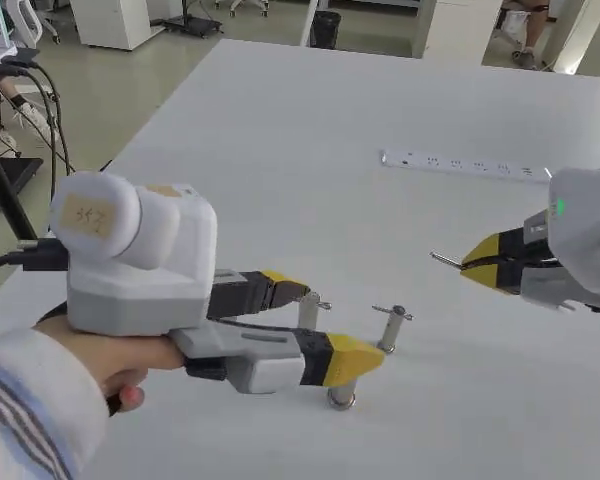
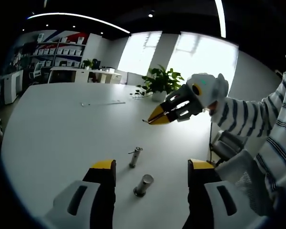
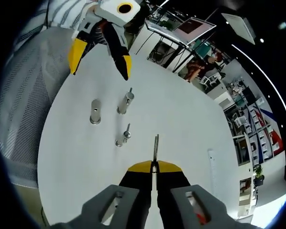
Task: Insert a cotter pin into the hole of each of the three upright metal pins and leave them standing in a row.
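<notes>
Left claw (image 2: pixel 152 168) is spread, straddling a bare metal pin (image 2: pixel 144 184) toward the bench's (image 1: pixel 280 150) near edge. In the head view one jaw hides that pin's top. Right claw (image 3: pixel 154 168) pinches a cotter pin (image 3: pixel 155 147).

A white power strip (image 1: pixel 465 165) lies flat on the white table (image 1: pixel 280 130), toward its far side. Black cables (image 1: pixel 48 110) trail down beside the left edge. A black bin (image 1: pixel 325 28) stands on the floor beyond, and a potted plant (image 2: pixel 159 83) at the table's end.

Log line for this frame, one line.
left gripper open near bare pin | right gripper shut on cotter pin | two cottered pins
</notes>
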A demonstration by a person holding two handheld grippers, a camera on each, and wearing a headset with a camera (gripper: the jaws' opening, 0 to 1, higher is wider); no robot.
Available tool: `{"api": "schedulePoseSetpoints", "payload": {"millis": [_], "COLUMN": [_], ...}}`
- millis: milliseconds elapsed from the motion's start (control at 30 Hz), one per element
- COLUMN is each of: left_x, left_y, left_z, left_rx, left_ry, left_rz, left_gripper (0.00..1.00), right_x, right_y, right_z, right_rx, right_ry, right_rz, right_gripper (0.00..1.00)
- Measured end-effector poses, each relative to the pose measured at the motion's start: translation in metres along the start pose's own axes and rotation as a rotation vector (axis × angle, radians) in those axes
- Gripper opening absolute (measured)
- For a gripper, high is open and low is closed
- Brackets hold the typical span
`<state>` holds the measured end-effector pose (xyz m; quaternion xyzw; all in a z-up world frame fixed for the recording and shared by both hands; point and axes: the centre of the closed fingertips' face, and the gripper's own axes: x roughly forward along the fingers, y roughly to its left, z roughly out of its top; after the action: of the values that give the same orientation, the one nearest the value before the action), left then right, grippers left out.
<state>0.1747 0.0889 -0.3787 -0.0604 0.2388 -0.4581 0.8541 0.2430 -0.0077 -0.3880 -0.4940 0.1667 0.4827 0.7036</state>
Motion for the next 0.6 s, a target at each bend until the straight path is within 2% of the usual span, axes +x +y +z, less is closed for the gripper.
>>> {"api": "schedulePoseSetpoints", "payload": {"millis": [233,400,600], "left_x": [0.014,0.024,0.031], "left_y": [-0.003,-0.007,-0.011], "left_z": [0.011,0.014,0.021], "left_rx": [-0.025,-0.033,-0.076], "left_ry": [-0.010,0.004,-0.005], "left_rz": [-0.032,-0.058,-0.100], "left_gripper": [0.53,0.50,0.42], "right_x": [-0.011,-0.016,-0.017], "right_y": [0.008,0.013,0.019], "right_z": [0.023,0.037,0.046], "right_rx": [-0.037,-0.068,-0.104], "right_ry": [-0.052,-0.078,-0.088], "right_rz": [-0.016,-0.030,-0.039], "right_gripper": [0.00,0.00,0.00]}}
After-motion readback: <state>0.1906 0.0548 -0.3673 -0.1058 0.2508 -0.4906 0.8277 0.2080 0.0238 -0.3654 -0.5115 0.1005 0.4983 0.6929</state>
